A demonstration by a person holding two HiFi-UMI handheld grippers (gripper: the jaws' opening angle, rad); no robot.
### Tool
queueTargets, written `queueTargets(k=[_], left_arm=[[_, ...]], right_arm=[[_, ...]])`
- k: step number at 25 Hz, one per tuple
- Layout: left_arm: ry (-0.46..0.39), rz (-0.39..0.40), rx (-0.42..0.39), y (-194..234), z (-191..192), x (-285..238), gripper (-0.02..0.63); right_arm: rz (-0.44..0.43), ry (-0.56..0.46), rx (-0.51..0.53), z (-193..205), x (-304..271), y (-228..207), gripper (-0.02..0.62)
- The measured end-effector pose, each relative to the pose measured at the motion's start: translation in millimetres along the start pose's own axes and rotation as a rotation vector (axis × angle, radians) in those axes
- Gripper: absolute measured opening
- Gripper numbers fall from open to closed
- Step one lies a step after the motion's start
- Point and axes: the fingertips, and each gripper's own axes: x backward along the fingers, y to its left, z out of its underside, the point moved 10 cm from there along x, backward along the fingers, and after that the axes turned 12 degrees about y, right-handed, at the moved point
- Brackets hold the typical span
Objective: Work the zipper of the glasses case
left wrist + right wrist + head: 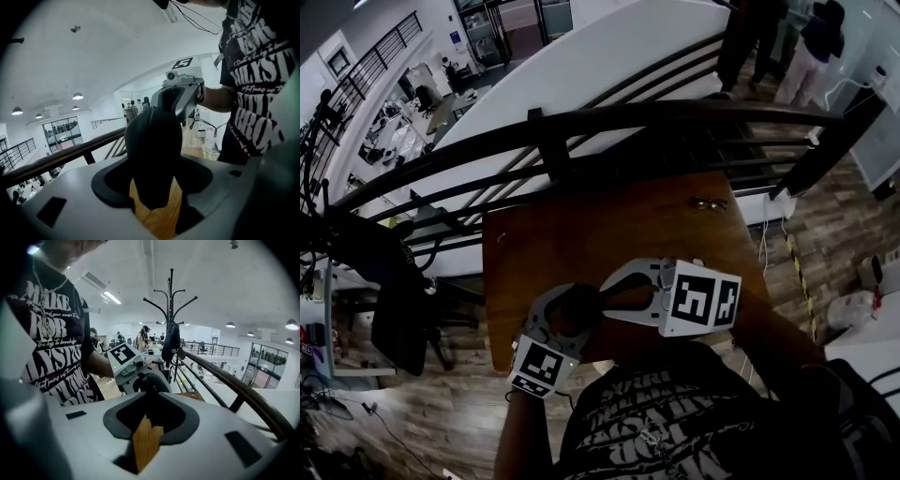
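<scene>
A dark glasses case [579, 307] is held up over the front edge of the wooden table [581, 234], between both grippers. My left gripper [570, 324] comes in from the left, its jaws wide and closed round the body of the glasses case [153, 150], which fills the gap. From the right, my right gripper [609, 298] meets the case's end with its jaws narrow. In the right gripper view that end of the case [152, 380] enters my right gripper [150, 405], and the jaws sit on the thin zipper pull [151, 391]. The zipper line itself is too dark to follow.
A small metal object [709, 202] lies near the table's far right corner. A dark curved railing [628, 122] runs just beyond the table. People [769, 37] stand far off at the upper right. A coat stand [171, 310] rises behind the railing.
</scene>
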Motion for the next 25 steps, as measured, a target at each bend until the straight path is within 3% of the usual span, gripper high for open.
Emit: queueTargets(k=[8,10,13,16,22,25], left_arm=[[0.073,-0.038,-0.011,-16.8,2.7,-9.5,0.264],[0.077,-0.033,-0.005,-21.3,-1.0,-12.9,0.264],[0.015,-0.001,0.062,-22.5,-9.4,-14.4,0.262],[-0.057,0.010,0.127,-24.9,-12.1,-11.3,0.257],[-0.092,-0.006,0.137,-33.3,-18.7,-20.7,0.253],[-0.175,-0.002,0.149,-36.2,-28.8,-21.0,0.250]], right_arm=[[0.001,0.036,0.000,8.9,-0.5,4.7,0.067],[0.011,0.042,0.017,11.4,4.5,5.8,0.026],[0.040,0.042,0.037,18.6,16.0,2.1,0.021],[0.025,0.002,-0.011,25.5,24.0,-3.6,0.020],[-0.019,-0.015,-0.083,45.8,35.2,-12.1,0.020],[-0.030,0.003,-0.092,56.8,42.6,-15.8,0.020]])
